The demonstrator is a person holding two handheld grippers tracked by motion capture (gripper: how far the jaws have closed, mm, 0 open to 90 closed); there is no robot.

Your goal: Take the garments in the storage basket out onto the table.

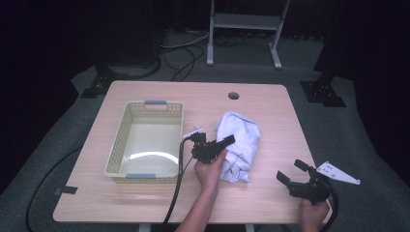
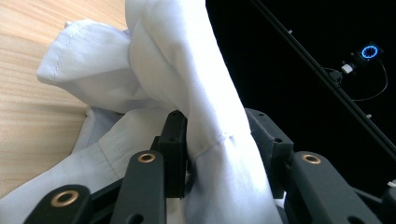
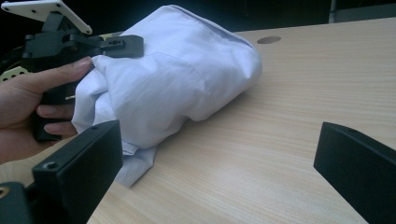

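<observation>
A crumpled white cloth [image 1: 241, 137] lies on the wooden table [image 1: 270, 111], right of centre. My left gripper [image 1: 223, 147] reaches into its left side from the near edge. In the left gripper view a thick fold of the cloth [image 2: 205, 84] stands between the two black jaws of the left gripper [image 2: 217, 135] and brushes both pads without looking pinched. My right gripper [image 1: 290, 170] rests at the table's near right corner, apart from the cloth, jaws spread wide. In the right gripper view nothing sits between the jaws of the right gripper [image 3: 219, 154], and the cloth [image 3: 177, 79] lies beyond them.
A cream slotted basket [image 1: 145, 104] stands on the left half of the table, close to the left hand. A round cable hole [image 1: 233, 95] is near the far edge. A metal stand [image 1: 244, 21] is on the floor behind the table.
</observation>
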